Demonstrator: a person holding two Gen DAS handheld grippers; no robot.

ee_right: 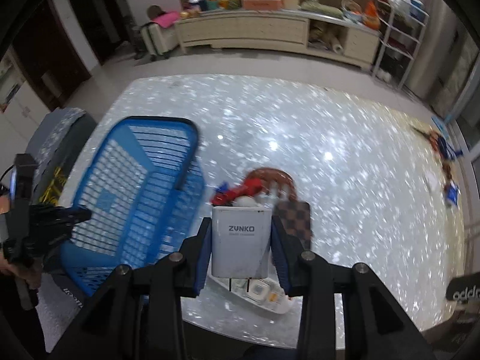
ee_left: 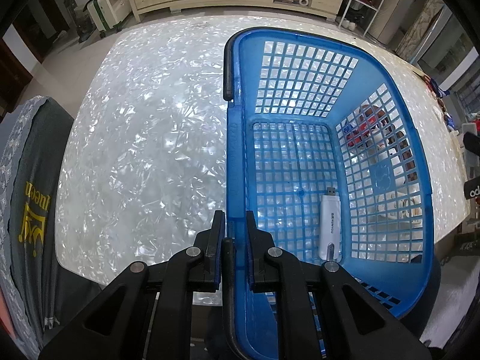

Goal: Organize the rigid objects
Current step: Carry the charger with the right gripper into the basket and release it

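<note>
Now right gripper [ee_right: 240,237] holds white charger [ee_right: 240,240] w/ prongs.

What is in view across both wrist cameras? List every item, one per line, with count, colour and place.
Plastic lattice basket: one, blue, on the table, its near rim clamped.
USB dongle: one, white, on the basket floor.
ZUNKO charger block: one, white, held above the table.
Checkered wallet: one, brown, behind the charger.
Power strip: one, white, below the charger.
Red and blue clutter: count unclear, beside the basket.
Glossy table: one, white pearlescent.
Left gripper: one, black, shut on the basket rim.
Right gripper: one, black, shut on the charger.
</note>
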